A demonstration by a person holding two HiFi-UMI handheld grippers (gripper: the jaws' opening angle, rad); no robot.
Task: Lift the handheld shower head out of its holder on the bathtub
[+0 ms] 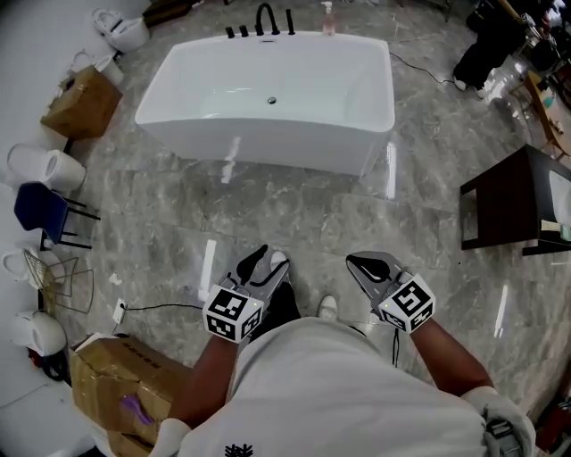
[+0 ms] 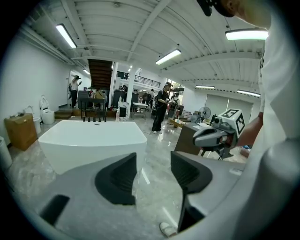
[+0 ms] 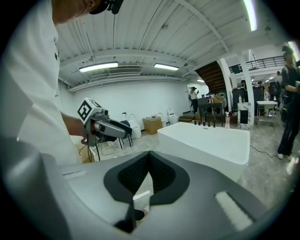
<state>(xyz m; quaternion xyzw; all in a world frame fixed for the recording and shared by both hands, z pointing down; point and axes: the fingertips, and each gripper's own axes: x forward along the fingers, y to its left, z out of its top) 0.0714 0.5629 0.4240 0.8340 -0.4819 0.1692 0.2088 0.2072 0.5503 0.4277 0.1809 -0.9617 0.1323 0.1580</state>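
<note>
Plainly, with left gripper (image 2: 152,161) released, right gripper (image 3: 149,161) clenched empty, and the shower head (image 1: 290,20) among black fittings on the bathtub's (image 1: 268,129) far rim well ahead, a hurried reach might grab the faucet (image 1: 265,16) instead.

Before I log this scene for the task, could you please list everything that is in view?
bathtub: one, white, on the grey marble floor ahead
faucet fittings: one set, black, tub's far rim
bottle: one, pinkish, far rim beside the fittings
cardboard boxes: two, brown, one left of the tub, one at the person's left
chair: one, blue, left edge
cabinet: one, dark, right edge
left tool: one, grey, jaws open, empty
right tool: one, grey, jaws shut, empty
</note>
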